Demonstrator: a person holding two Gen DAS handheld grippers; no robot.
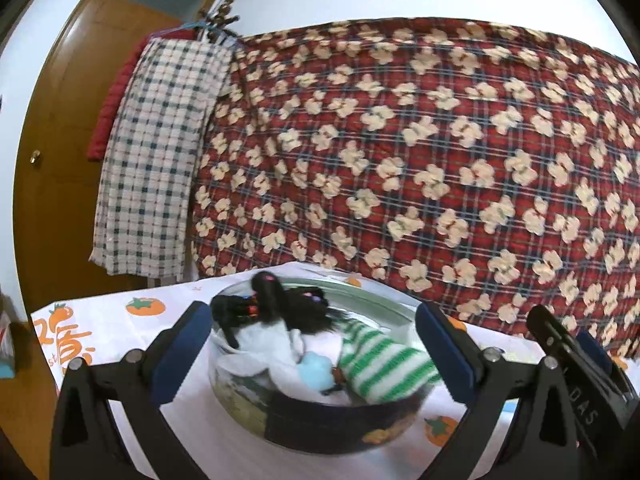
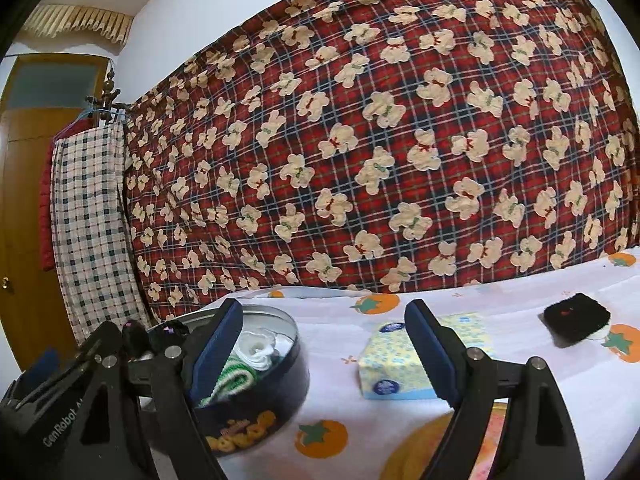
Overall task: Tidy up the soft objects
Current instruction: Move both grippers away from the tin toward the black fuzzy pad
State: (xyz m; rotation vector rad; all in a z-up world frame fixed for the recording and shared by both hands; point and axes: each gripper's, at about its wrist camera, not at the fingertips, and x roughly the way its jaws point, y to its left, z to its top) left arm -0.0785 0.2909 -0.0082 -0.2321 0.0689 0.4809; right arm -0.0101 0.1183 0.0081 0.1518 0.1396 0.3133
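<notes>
The left wrist view looked straight into the tin [image 1: 320, 420], a round dark tin on the tablecloth [image 1: 120, 332], lying between the spread fingers of the left gripper [image 1: 312, 344]; neither pad touched its wall. Only this view showed the whole load: black gloves [image 1: 272, 304] heaped at the far rim, white cloth [image 1: 264, 344] under them, a pale blue piece [image 1: 316, 372] in the middle, and a striped sock [image 1: 380, 360], green and white. The sock's long axis ran from mid-tin toward the near right rim, and its end hung over that edge.

The right wrist view caught the tin [image 2: 256, 392] from the side, at the lower left, with the sock [image 2: 234, 380] partly hidden behind a finger. It alone showed what lay to the right: a tissue pack [image 2: 396, 364], flat on the cloth, seen between the fingers of the right gripper [image 2: 324, 344], which stood wide apart and held nothing. Further right lay a black pad [image 2: 576, 316], well apart from the tin. The left gripper [image 2: 80, 360] edged in at the lower left corner.

A bear-print quilt [image 1: 400, 140] filled the background in both views, with a checked cloth [image 1: 156, 152] hung beside a door [image 1: 52, 160].
</notes>
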